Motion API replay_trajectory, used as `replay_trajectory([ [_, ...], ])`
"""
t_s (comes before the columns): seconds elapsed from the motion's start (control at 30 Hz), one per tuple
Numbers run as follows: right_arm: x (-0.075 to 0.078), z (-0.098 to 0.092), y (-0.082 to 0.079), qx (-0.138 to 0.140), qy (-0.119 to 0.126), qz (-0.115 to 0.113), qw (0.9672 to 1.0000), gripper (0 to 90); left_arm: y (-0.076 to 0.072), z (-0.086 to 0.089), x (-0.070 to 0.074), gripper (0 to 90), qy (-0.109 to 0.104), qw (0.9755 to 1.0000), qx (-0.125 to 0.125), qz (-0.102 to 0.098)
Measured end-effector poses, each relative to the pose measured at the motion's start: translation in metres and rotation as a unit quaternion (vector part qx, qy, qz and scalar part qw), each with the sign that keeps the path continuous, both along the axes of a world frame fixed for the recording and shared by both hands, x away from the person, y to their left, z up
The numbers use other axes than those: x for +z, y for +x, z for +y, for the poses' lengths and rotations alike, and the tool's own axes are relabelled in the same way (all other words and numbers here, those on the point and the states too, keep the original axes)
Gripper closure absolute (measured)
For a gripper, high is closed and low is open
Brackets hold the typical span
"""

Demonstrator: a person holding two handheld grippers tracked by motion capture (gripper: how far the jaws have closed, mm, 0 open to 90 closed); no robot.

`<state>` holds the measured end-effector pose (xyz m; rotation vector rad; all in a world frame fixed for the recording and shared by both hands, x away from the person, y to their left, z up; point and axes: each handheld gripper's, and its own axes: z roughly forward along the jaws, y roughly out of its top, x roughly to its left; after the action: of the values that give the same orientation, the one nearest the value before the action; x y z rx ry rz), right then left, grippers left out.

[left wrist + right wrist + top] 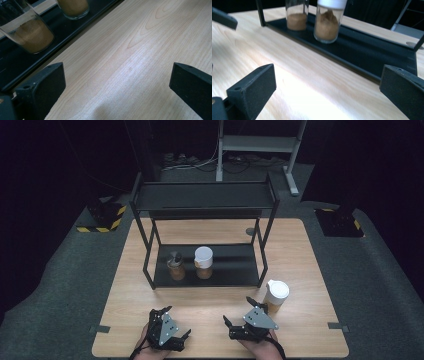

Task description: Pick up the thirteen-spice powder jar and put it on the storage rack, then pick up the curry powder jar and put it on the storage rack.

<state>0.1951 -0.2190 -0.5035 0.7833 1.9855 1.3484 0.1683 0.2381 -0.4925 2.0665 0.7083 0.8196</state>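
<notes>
One white-lidded jar stands just beside the empty, wide-open right gripper.

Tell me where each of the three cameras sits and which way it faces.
High view: above the person's side, looking forward and down on the table; shows both hands, left gripper and right gripper.
Left gripper view: rides the left gripper, facing tabletop and shelf edge; its jaws stand apart.
Right gripper view: rides the right gripper, facing the rack; jaws apart.
Shared: the grey-capped jar and white-capped jar on the lower shelf.
</notes>
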Motion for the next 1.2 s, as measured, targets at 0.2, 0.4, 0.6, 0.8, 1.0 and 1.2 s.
replay_trajectory([
  [0.2,-0.008,-0.006,-0.009,0.001,-0.024,-0.009,0.9997,0.3,-0.001,0.001,-0.001,0.9,-0.005,1.0000,0.000,-0.004],
  [0.4,-0.004,-0.007,-0.012,0.006,-0.045,-0.007,0.9989,0.3,-0.001,0.001,-0.002,0.9,-0.006,1.0000,0.000,-0.005],
  [0.6,-0.005,-0.004,-0.016,0.011,-0.064,-0.019,0.9977,0.3,-0.001,0.000,-0.001,0.9,-0.002,1.0000,-0.001,-0.003],
  [0.8,-0.005,-0.006,-0.016,0.012,-0.059,-0.018,0.9980,0.3,-0.002,-0.003,-0.001,0.9,0.008,1.0000,0.000,-0.005],
  [1.0,-0.007,-0.013,-0.017,0.025,-0.047,-0.020,0.9984,0.6,-0.003,-0.003,-0.002,0.9,0.011,0.9999,-0.004,-0.009],
  [1.2,-0.006,-0.016,-0.015,0.037,-0.039,-0.017,0.9984,0.6,-0.004,-0.005,-0.002,0.8,0.014,0.9998,0.001,-0.013],
])
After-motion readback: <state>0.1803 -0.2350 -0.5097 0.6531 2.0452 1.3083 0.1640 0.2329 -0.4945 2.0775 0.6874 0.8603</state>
